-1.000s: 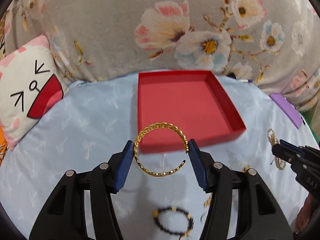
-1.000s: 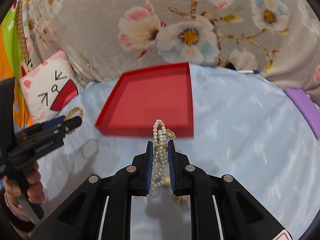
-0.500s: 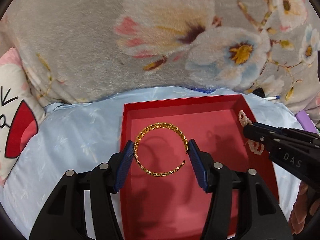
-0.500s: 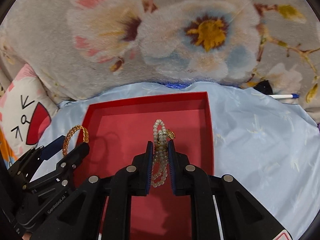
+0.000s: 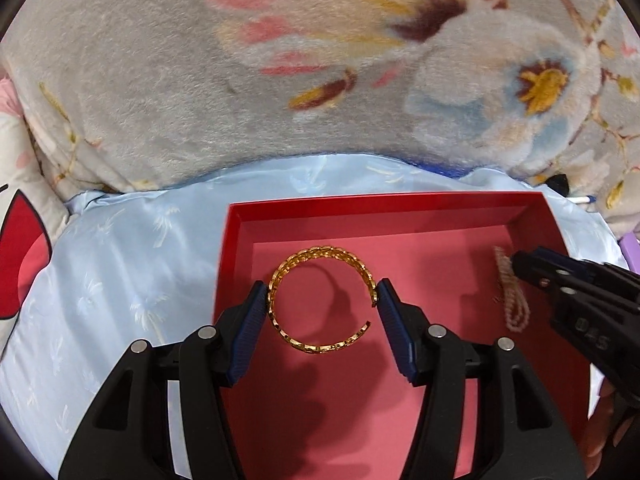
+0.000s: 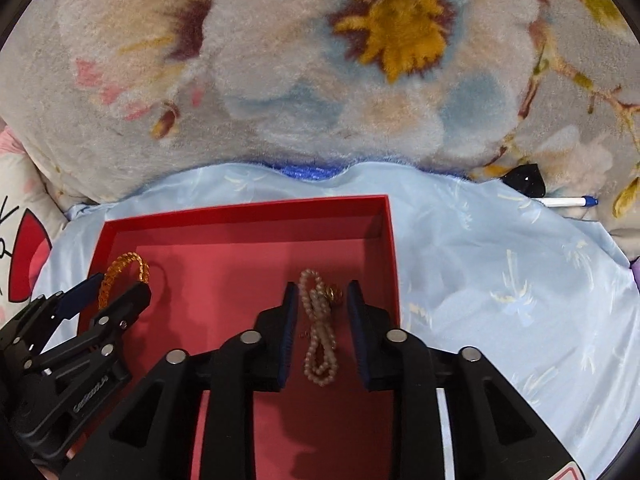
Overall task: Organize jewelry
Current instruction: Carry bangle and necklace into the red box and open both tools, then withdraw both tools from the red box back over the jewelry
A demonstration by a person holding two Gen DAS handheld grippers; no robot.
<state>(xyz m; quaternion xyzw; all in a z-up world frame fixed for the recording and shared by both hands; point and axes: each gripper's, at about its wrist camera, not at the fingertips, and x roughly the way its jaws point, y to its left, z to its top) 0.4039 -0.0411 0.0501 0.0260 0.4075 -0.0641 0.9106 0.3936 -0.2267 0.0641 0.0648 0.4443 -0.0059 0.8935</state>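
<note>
A red tray (image 5: 384,204) lies on the pale blue cloth; it also shows in the right wrist view (image 6: 240,208). My left gripper (image 5: 322,304) is shut on a gold chain bangle (image 5: 320,300), holding it across its width just over the tray floor. The bangle and left gripper also show in the right wrist view (image 6: 124,272). My right gripper (image 6: 320,320) is open; a pearl bracelet (image 6: 318,328) with a gold clasp lies on the tray floor between its fingers. The pearls also show in the left wrist view (image 5: 514,296).
A grey floral plush blanket (image 6: 320,60) rises right behind the tray. A white cat-face cushion (image 5: 16,240) sits at the left. A white pen (image 6: 568,201) and a small black object (image 6: 524,186) lie at the back right on the cloth.
Both grippers moved forward over the tray and lowered. My right gripper opened and the pearl bracelet dropped onto the tray floor. My left gripper still holds the bangle.
</note>
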